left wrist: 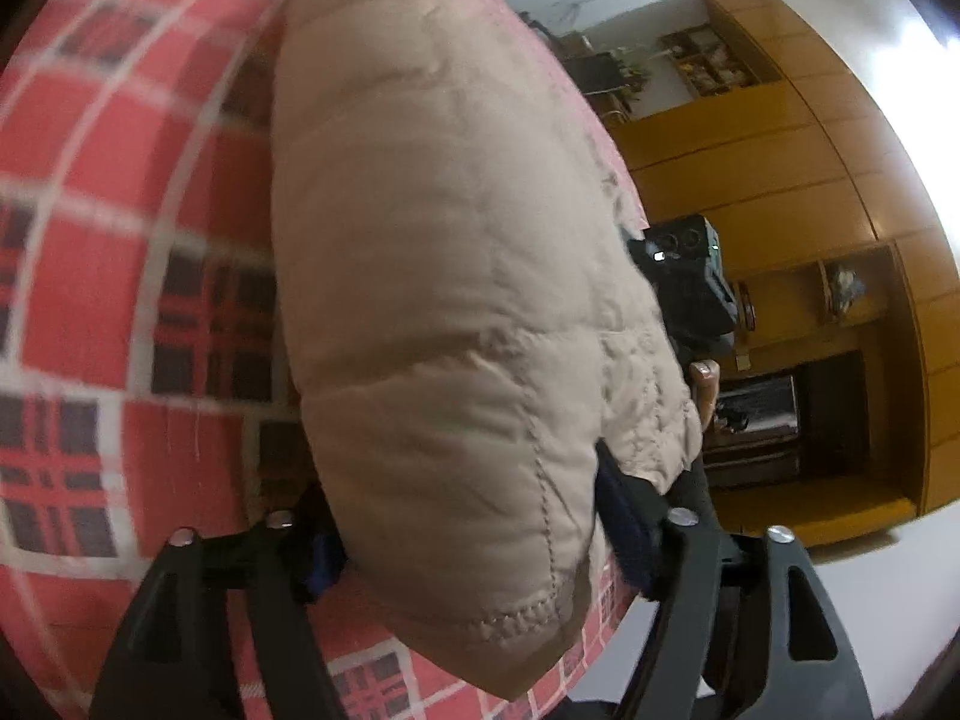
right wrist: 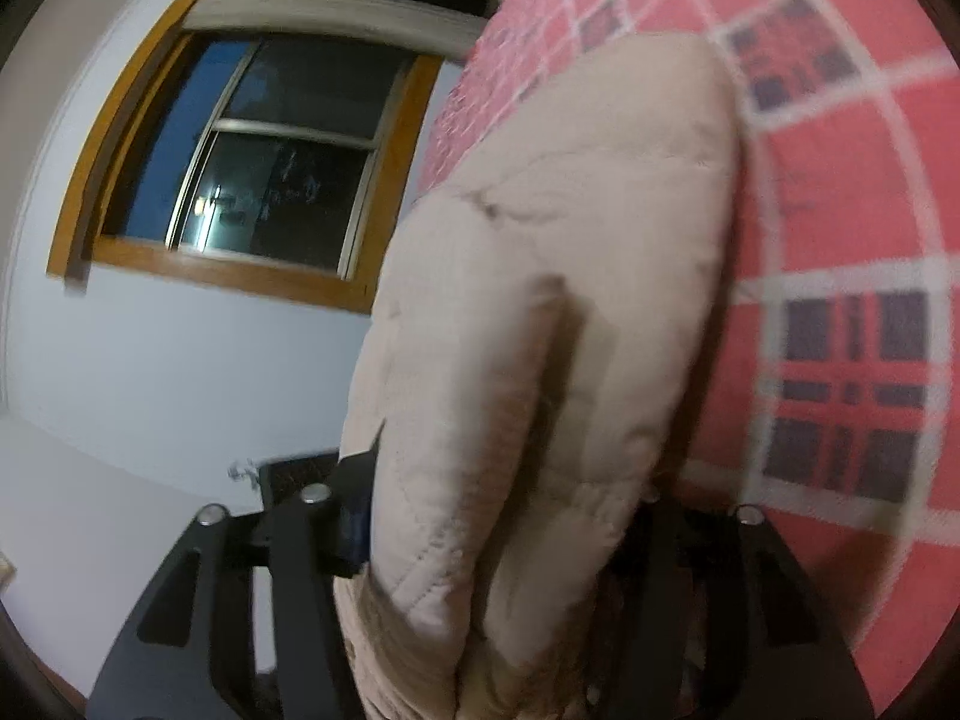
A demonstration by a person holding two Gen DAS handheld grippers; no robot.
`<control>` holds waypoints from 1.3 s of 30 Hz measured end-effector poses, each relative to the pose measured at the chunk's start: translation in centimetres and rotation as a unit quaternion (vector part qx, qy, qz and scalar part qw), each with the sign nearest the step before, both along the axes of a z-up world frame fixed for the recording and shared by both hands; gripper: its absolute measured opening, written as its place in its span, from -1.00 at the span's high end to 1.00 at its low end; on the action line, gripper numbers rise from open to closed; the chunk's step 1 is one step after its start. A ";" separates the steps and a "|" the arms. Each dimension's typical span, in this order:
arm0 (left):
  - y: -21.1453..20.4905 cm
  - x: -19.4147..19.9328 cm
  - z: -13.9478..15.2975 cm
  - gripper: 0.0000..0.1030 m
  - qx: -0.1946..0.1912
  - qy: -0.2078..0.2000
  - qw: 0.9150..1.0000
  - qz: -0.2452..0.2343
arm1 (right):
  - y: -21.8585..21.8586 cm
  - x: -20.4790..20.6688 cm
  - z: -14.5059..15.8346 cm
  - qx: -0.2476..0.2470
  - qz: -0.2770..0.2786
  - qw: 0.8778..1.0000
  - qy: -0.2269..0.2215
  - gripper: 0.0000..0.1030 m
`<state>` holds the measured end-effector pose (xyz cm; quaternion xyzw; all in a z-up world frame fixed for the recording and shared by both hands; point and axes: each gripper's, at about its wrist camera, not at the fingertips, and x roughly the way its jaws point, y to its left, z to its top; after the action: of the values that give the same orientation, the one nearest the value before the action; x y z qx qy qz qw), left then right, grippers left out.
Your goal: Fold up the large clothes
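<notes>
The beige quilted puffer jacket (left wrist: 456,300) is held up over the red plaid bedspread (left wrist: 90,240), a padded edge pinched at each end. The left gripper (left wrist: 480,552) is clamped on a stitched hem corner, blue pads pressing in from both sides; the right gripper (right wrist: 498,516) is likewise closed on a thick bunched fold of the jacket (right wrist: 540,330). Beyond the jacket in the left view, the other gripper unit and a hand (left wrist: 702,396) show against a wooden cabinet wall (left wrist: 780,150); beside the jacket in the right view is a wood-framed window (right wrist: 252,156).

This looks like carrying one edge across to make a fold. Done well, both grips should travel together at equal height, keeping the span between them taut, then lower the edge flat onto the bedspread before letting go. The padding is springy and slippery, so a shallow pinch could slide out.
</notes>
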<state>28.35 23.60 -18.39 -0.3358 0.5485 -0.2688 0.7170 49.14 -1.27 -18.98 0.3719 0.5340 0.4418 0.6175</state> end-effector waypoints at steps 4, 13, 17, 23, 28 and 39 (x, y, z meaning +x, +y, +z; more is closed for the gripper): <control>1.4 -0.7 0.9 -0.53 0.004 -0.006 1.000 0.001 | -2.2 -0.5 2.0 -0.031 -0.026 0.999 -0.014 -0.33; 5.0 1.2 11.0 -0.55 0.116 -0.158 0.978 0.073 | -0.9 -4.9 12.9 -0.229 -0.088 0.938 -0.246 0.29; 3.1 7.5 9.9 -0.54 0.057 -0.158 0.985 0.040 | 2.9 -6.1 11.8 -0.272 -0.037 0.922 -0.273 0.56; 1.0 12.2 4.4 -0.51 0.041 -0.099 0.994 0.020 | 1.8 -4.4 5.3 -0.349 -0.040 0.907 -0.233 0.80; 1.8 10.2 6.4 -0.52 0.027 -0.132 0.991 0.024 | 0.8 -6.1 8.4 -0.334 -0.058 0.908 -0.247 0.70; -0.7 11.5 4.6 -0.51 0.082 -0.097 0.992 -0.018 | 7.1 -14.4 8.5 -0.384 0.045 0.869 -0.310 0.76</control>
<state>39.83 22.88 -13.78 -0.2381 0.5023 -0.2669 0.7873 34.70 5.78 -10.49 -0.0752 0.4590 0.3219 0.8246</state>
